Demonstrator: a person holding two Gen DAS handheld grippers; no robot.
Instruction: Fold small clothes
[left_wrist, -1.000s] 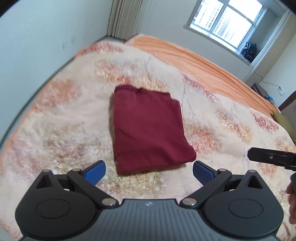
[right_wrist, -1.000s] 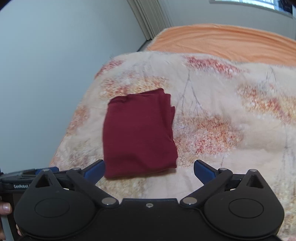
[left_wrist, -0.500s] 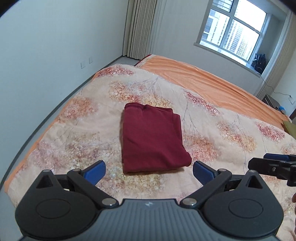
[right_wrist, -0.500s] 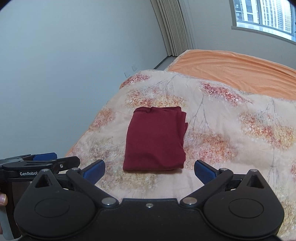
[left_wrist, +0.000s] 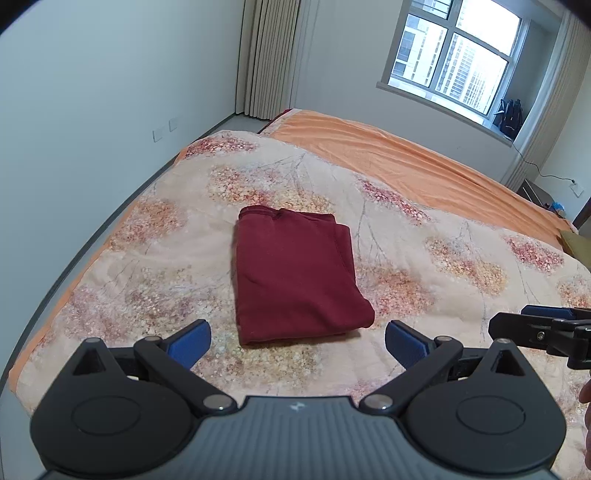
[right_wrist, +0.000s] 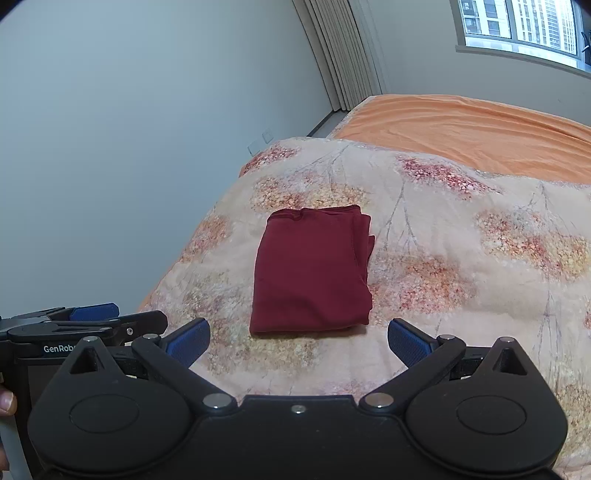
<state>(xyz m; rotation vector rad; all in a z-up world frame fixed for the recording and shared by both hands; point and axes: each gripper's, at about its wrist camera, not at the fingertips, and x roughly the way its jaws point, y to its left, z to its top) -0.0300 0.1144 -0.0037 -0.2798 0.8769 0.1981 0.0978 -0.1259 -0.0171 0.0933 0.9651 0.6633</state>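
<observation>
A dark red garment (left_wrist: 299, 277) lies folded into a neat rectangle on the floral quilt (left_wrist: 443, 266) of the bed; it also shows in the right wrist view (right_wrist: 312, 269). My left gripper (left_wrist: 297, 341) is open and empty, held above the bed's near edge, short of the garment. My right gripper (right_wrist: 298, 341) is open and empty, also short of it. The right gripper's fingers (left_wrist: 532, 325) show at the right edge of the left wrist view. The left gripper's fingers (right_wrist: 92, 321) show at the left edge of the right wrist view.
An orange sheet (left_wrist: 406, 162) covers the far part of the bed. A grey wall (right_wrist: 129, 129) runs close along the bed's left side. A window (left_wrist: 454, 62) and curtains (left_wrist: 269, 55) are at the back. A dark bag (left_wrist: 509, 114) sits on the sill.
Both grippers have pulled back and up from the folded garment, so it looks smaller and farther, with more of the room in view. Both stay open. The garment has not moved.
</observation>
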